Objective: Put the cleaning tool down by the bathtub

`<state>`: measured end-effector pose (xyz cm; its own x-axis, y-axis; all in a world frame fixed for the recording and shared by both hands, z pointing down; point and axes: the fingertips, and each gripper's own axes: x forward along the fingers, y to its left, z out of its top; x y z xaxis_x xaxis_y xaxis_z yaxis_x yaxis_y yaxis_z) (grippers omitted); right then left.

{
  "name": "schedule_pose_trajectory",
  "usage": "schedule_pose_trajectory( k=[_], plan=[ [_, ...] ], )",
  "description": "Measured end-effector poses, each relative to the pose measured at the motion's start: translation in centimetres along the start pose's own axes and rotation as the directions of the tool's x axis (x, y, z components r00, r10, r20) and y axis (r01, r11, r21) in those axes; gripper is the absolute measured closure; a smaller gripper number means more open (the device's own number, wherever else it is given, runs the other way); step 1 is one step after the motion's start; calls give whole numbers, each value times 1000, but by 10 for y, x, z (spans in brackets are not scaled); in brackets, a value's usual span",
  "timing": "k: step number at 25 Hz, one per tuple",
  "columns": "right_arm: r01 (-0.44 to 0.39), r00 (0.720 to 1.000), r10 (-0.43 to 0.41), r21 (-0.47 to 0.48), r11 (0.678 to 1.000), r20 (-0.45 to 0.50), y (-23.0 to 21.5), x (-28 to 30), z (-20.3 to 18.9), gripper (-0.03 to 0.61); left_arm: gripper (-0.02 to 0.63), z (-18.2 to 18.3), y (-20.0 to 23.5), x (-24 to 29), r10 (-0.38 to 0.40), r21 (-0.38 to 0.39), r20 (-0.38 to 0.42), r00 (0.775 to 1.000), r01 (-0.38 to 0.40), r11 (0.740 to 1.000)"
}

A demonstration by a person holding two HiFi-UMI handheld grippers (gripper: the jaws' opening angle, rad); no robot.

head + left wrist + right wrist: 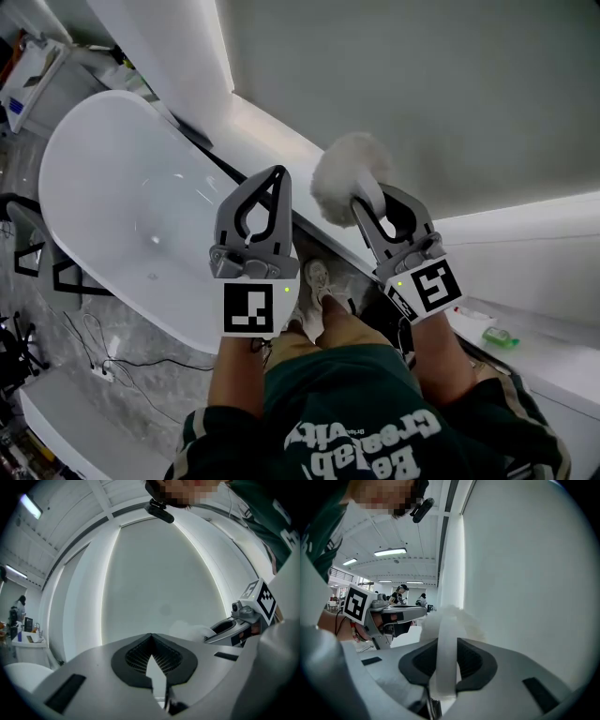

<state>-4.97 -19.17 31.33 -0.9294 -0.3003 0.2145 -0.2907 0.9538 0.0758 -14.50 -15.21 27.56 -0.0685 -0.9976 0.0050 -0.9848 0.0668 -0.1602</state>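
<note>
- Now the right gripper point(373, 206) has its jaws clenched on the white handle of the fluffy cleaning tool point(345, 176), which is held in the air to the right of the bathtub point(103, 187), near the wall ledge point(281, 141).
- The left gripper point(278, 173), just beside it, has its jaws closed on nothing.
- If let go from this height, the light tool may bounce or roll into the bathtub.
- The smooth handle could slip in the jaws, so the head would swing.
</note>
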Motion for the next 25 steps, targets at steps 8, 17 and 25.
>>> schedule_pose_trajectory(
  k=[8, 17, 25],
  plan=[
    [-92, 988, 87, -35, 995, -125, -4, 50, -43, 483, 614, -14, 4, 17, 6, -30, 12, 1000, -5, 1000],
    [-146, 961, 144, 6, 989, -235, -16, 98, -109, 483, 614, -47, 6, 29, 26, -42, -29, 999, -27, 999],
    [-191, 917, 203, 67, 979, -343, -20, 129, -180, 485, 614, -72, 4, 34, 32, -51, -63, 998, -36, 998]
  ],
)
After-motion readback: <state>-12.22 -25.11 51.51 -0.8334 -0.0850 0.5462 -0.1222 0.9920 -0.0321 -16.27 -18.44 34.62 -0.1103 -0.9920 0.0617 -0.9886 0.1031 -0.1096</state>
